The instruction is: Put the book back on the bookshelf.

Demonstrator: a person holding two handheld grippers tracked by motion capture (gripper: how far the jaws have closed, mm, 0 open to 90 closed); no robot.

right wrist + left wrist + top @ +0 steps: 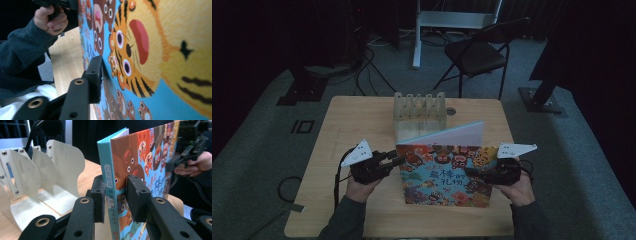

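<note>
A colourful picture book stands upright on the wooden table, front cover facing me. My left gripper is shut on its teal spine edge; in the left gripper view both pads press the book from either side of my left gripper. My right gripper holds the book's right side. In the right gripper view one jaw of my right gripper lies against the cover; the other jaw is hidden behind the book. A cream slotted book rack stands just behind the book.
The rack's curved dividers are close on the left in the left gripper view. A small round fitting sits on the table beside the rack. Beyond the table stand a black folding chair, stand bases and floor cables.
</note>
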